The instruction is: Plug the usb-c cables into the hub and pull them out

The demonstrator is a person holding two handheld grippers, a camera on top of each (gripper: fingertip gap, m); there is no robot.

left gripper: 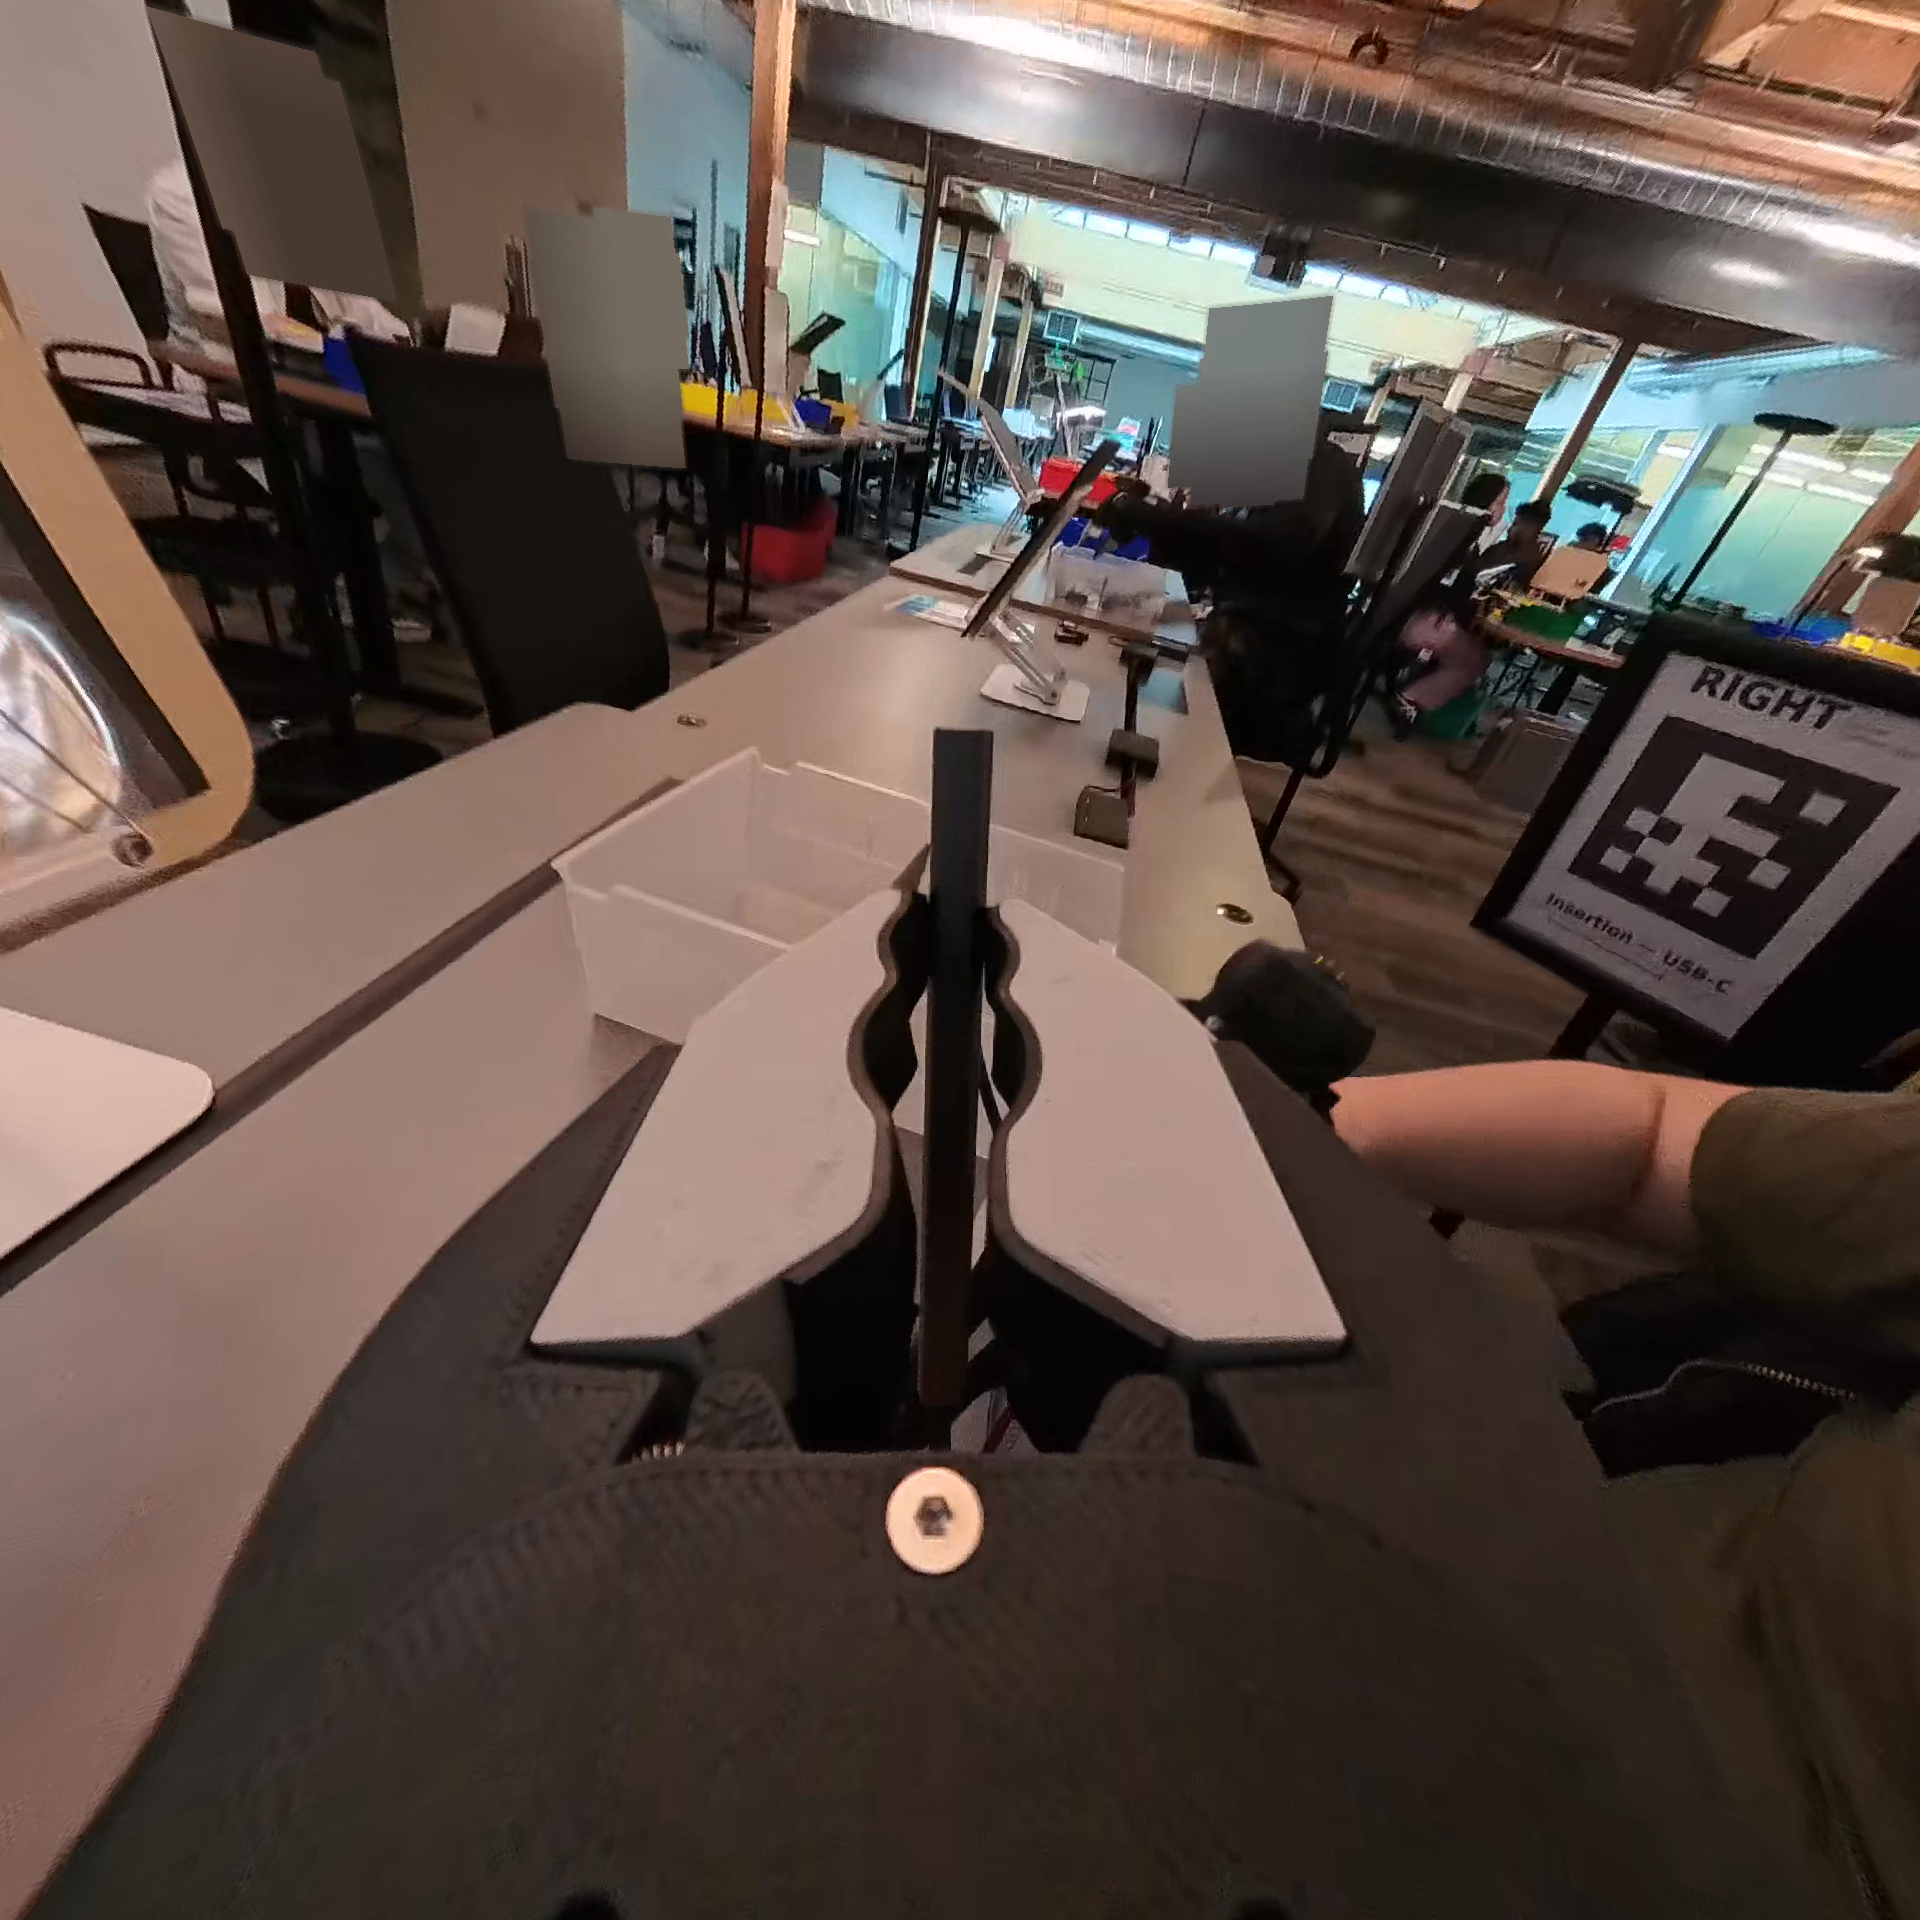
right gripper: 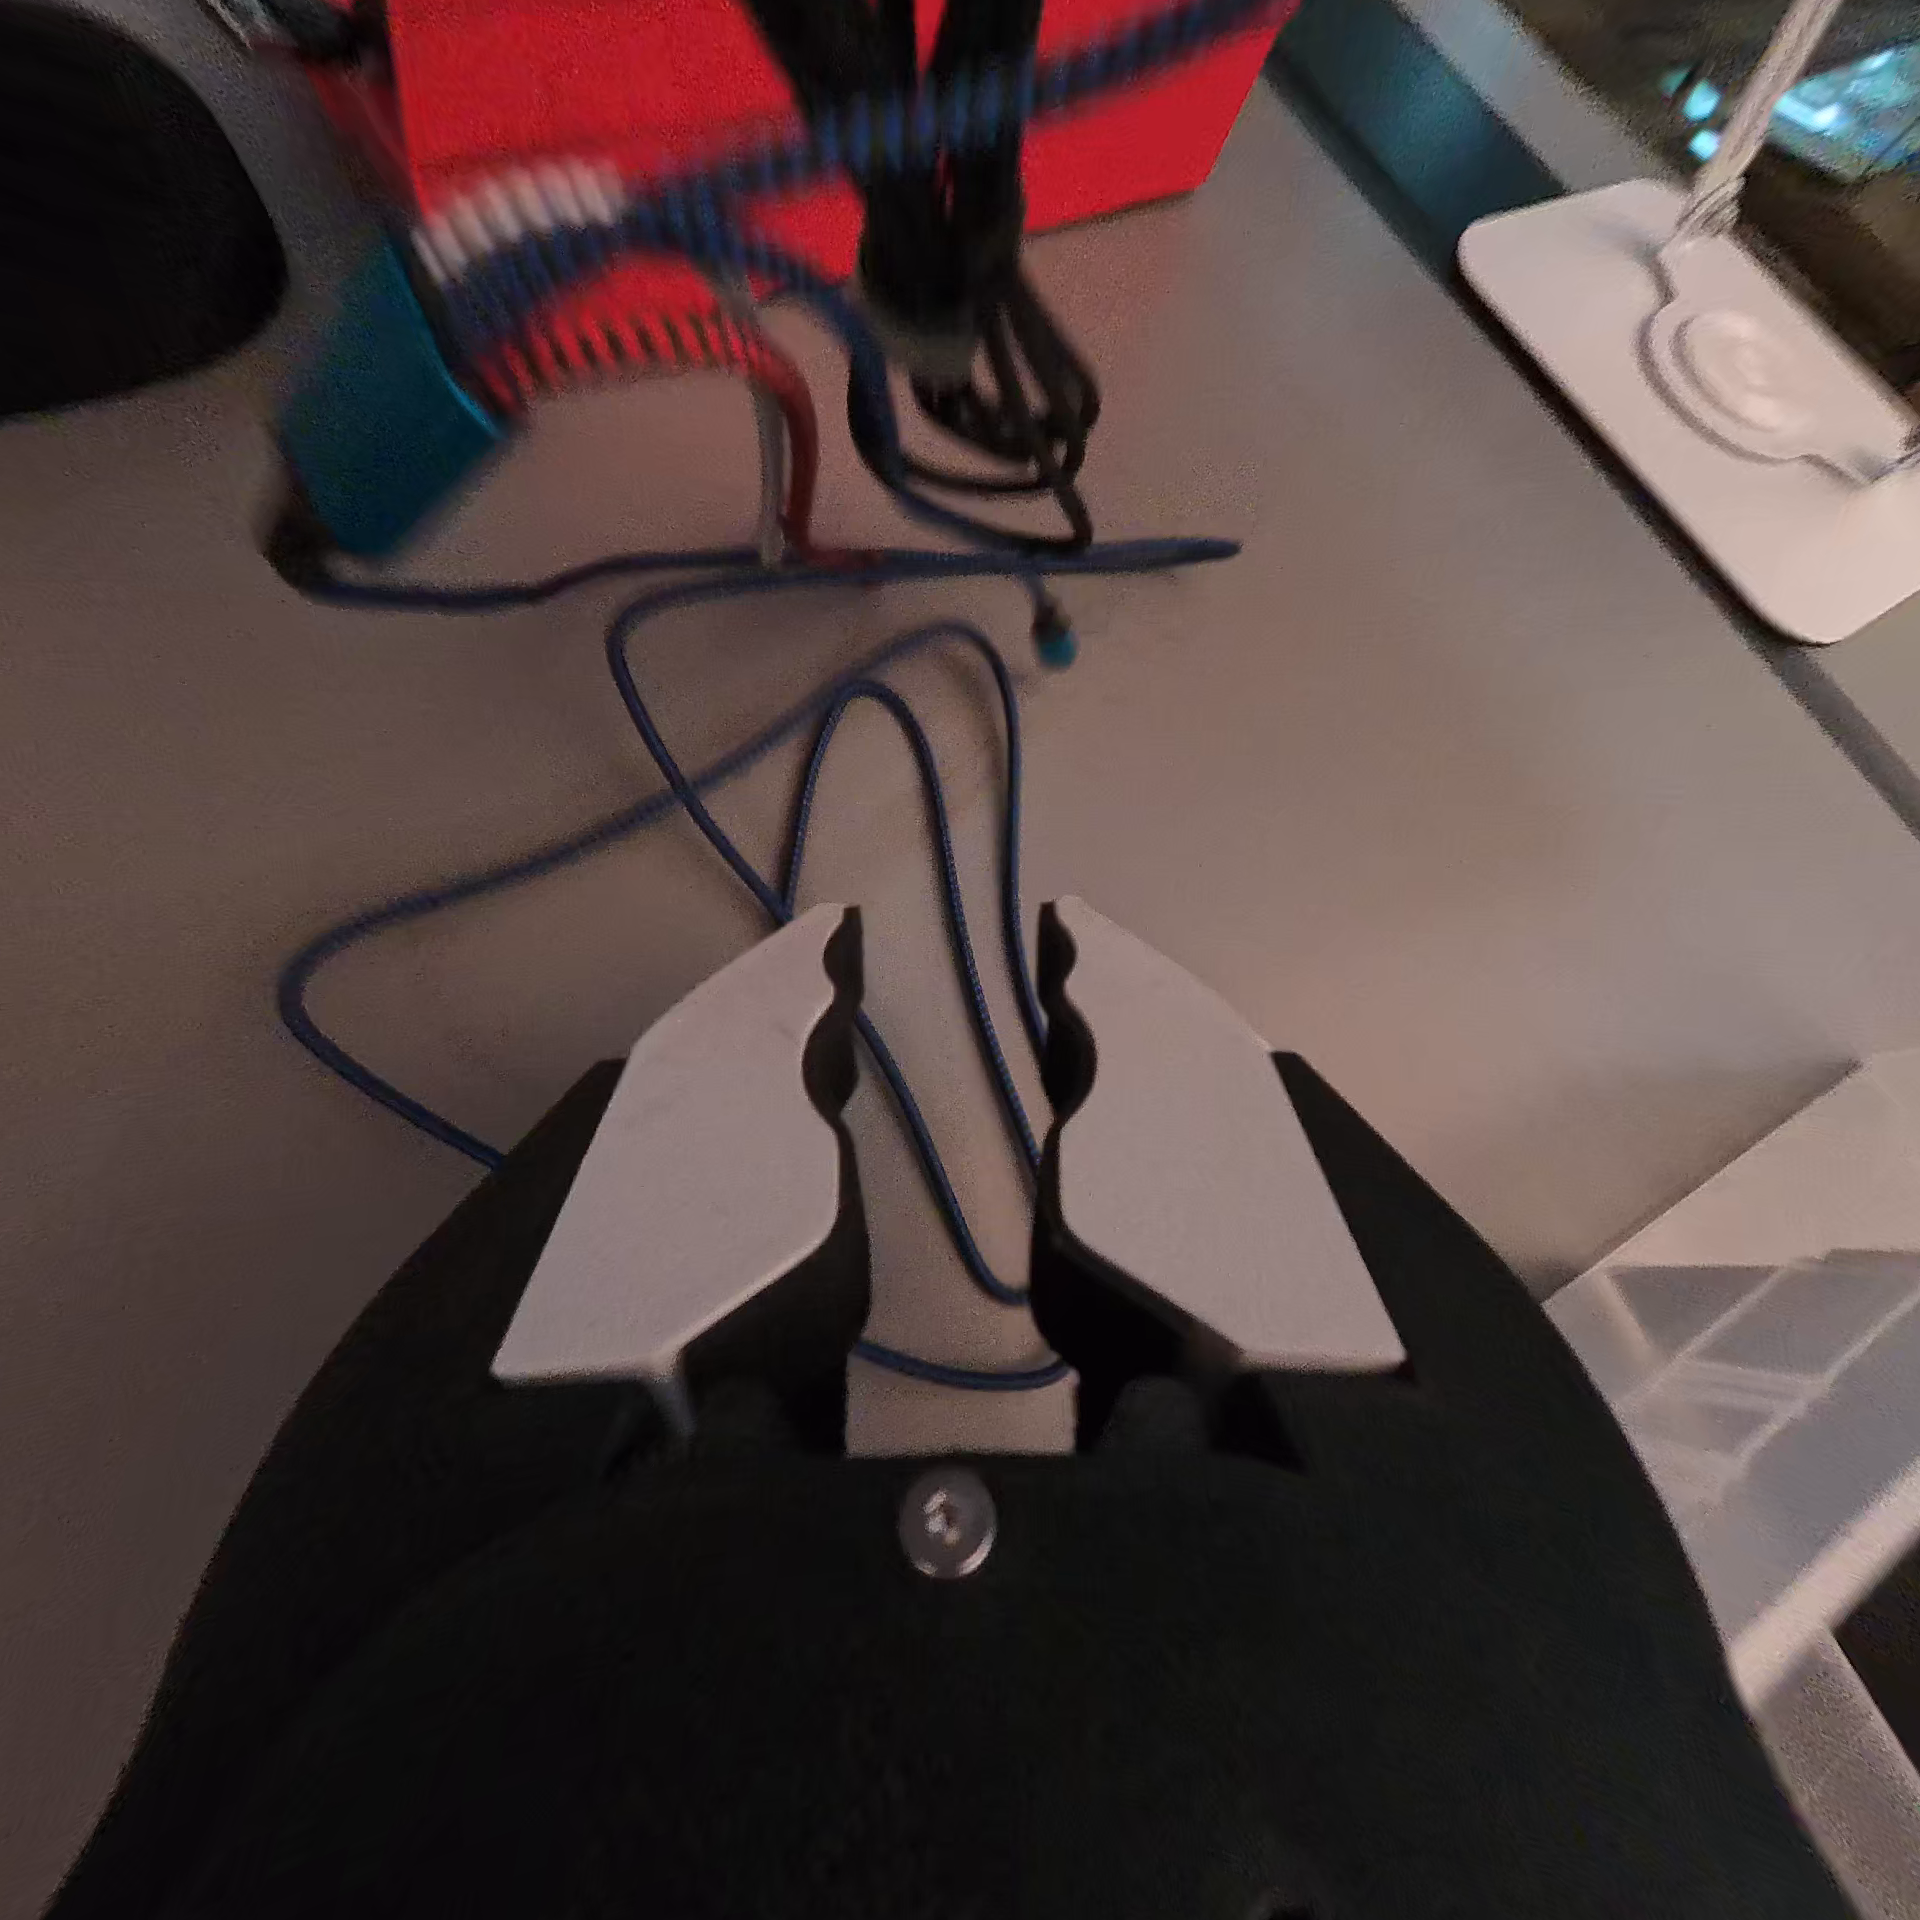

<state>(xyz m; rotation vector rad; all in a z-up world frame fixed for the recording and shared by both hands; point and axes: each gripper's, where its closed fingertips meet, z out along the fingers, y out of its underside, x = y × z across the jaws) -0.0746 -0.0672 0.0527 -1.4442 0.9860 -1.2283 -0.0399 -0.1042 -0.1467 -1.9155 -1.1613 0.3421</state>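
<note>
My left claw (left gripper: pixel 951 935) pinched the slim black hub (left gripper: pixel 958 831) upright, steadying it for insertion; my right claw (right gripper: pixel 948 925) hung spread above the blue braided cable (right gripper: pixel 644 717) mid-surface.

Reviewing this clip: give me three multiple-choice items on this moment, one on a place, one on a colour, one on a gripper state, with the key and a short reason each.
1. Where does the clear divided bin sit in the left wrist view?
A. on the grey table beyond the left gripper
B. on the floor
C. on a chair

2. What colour is the braided cable looped on the table?
A. white
B. blue
C. yellow

3. What state is the right gripper in?
A. shut on a cable
B. shut on nothing
C. open

Key: 1 A, it stands on the tabletop just past the left gripper, which clamps a thin black hub. 2 B, its loops read blue. 3 C, the fingers stand apart over the cable.
</note>
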